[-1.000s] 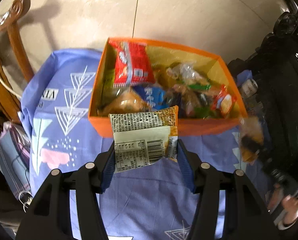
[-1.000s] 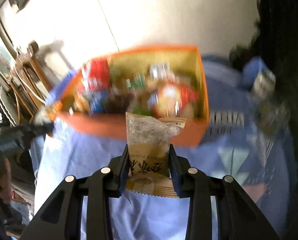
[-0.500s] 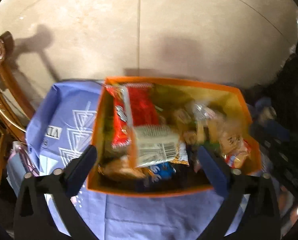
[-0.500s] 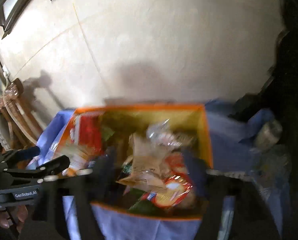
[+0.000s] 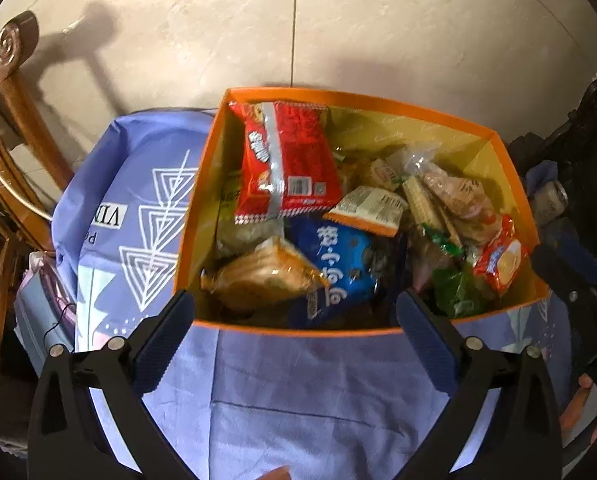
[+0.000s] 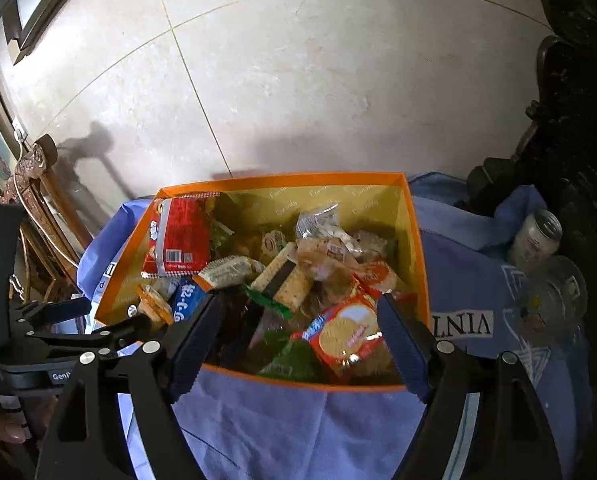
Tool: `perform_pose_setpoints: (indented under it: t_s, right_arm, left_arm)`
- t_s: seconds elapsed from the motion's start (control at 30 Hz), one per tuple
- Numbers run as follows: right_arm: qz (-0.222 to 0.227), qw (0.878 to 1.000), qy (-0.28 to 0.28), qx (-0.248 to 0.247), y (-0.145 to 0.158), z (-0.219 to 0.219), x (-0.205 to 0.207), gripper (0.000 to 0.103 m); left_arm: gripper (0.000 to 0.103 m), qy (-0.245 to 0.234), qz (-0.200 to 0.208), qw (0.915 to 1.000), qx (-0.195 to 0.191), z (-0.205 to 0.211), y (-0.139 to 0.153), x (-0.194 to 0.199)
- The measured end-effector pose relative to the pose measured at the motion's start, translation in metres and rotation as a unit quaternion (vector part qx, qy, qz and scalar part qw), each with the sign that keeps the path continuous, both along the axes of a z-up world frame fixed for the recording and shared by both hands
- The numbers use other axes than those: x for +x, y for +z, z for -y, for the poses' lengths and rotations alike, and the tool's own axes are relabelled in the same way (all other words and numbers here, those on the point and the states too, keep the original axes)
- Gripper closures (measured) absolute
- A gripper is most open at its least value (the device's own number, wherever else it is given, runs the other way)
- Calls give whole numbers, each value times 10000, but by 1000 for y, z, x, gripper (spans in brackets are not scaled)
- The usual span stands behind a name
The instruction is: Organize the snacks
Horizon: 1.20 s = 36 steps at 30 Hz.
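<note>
Left gripper [image 5: 294, 312], lower centre of its frame: jaws spread wide, holding nothing, poised over the near rim of the orange box [image 5: 338, 94]. Right gripper [image 6: 298, 316], lower centre of its frame: jaws likewise wide apart and empty, straddling the box's near edge; the left gripper [image 6: 110, 312] also appears at this frame's lower left. The box stands on a table under a lilac cloth [image 5: 298, 400] and is filled with snacks. A red packet [image 5: 290, 168] leans at upper left inside; a blue packet [image 5: 334, 268] and a tan cracker pack [image 5: 258, 276] lie nearest the left gripper; a red biscuit pack [image 6: 346, 332] lies between the right gripper's fingers. Packets beneath the top layer are largely hidden. A can [image 6: 538, 236] at right edge is partly in shadow; print is illegible.
</note>
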State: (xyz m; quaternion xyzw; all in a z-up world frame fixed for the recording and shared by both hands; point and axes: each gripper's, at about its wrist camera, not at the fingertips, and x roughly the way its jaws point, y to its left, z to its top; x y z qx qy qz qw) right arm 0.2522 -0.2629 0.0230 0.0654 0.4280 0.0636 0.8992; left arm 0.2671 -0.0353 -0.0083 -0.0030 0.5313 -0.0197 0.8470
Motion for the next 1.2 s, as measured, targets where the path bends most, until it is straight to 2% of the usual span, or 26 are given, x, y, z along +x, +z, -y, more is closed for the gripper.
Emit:
perform_pose_setpoints:
  t_s: [0.33,0.67,0.87,0.97,1.13,1.2]
  right_arm:
    - [0,9999,55,-136,10,-1,-40,22]
    - [31,9996,154,-241,18,-9,-87,22]
    - [44,9994,198,-278,21,-12,-112,22]
    - [108,9994,203,-277,27,-12,-121,22]
    - [223,9993,171,-250,36,-12,-134,22]
    - [278,9991,161,-260,41,-12,-140,18]
  left_arm:
    - [4,15,23,9999,106,-4,7,-38]
    - [4,53,106,9999,-87,-11,21,-81]
    - [4,52,511,9987,-47,-13,37,-109]
    - [4,3,598,9981,-159,-14,43,-120]
    - [4,8,731,9973,-1,-13,53,-137]
    - [4,0,730,9972,130,-11,56,-143]
